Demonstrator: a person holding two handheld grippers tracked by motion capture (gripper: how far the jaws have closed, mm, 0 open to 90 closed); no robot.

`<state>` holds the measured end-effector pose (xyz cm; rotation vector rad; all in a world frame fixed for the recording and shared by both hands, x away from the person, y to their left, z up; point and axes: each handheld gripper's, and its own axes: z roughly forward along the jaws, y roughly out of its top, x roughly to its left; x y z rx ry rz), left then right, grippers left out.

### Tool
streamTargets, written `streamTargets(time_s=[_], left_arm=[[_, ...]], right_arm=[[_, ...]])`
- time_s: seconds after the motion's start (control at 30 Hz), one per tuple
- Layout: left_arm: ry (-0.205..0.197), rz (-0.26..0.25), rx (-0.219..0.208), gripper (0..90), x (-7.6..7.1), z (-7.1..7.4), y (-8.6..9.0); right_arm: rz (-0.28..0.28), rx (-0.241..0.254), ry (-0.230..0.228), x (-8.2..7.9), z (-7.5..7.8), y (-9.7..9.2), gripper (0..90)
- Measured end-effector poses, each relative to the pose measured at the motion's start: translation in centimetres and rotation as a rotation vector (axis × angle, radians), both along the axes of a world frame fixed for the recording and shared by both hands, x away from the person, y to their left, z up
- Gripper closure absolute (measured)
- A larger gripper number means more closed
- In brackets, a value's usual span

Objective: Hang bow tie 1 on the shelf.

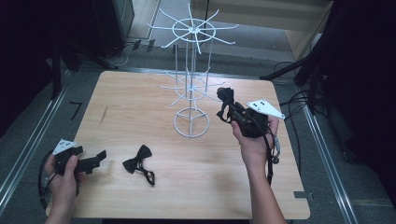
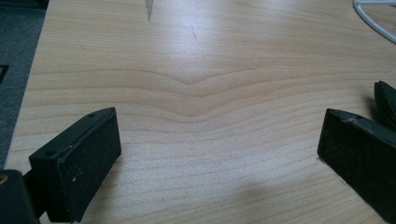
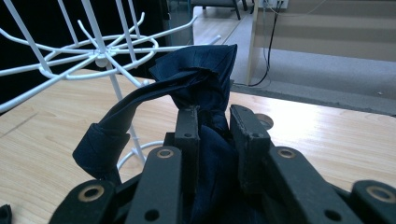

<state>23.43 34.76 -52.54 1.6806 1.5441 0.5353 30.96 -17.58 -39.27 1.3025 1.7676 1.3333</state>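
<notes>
Raised right gripper point(image 1: 229, 111) fingers pinch a dark bow tie point(image 3: 196, 84); low left gripper point(image 2: 219, 154) fingers spread wide.

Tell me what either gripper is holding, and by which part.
The right gripper is shut on a dark bow tie, pinched at its bunched middle. The left gripper is open, holding nothing.

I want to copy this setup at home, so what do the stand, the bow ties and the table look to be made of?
The stand looks like thin metal wire with a white coating: slim rods and rings, evenly white. The bow tie in the right tongs looks like dark matte fabric, creased and folded; the one on the table seems alike. The table shows light wood grain, possibly laminate, slightly glossy.
</notes>
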Motion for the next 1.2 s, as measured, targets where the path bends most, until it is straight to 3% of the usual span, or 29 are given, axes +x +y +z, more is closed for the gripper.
streamTargets(time_s=[0.8, 1.2], left_arm=[[-0.002, -0.005, -0.003, 0.0, 0.0, 0.0, 0.0], [-0.004, -0.004, -0.005, 0.0, 0.0, 0.0, 0.0]], right_arm=[[-0.031, 0.030, 0.033, 1.1, 1.1, 1.0, 74.4], [-0.028, 0.028, 0.057, 1.8, 0.6, 1.8, 74.4]])
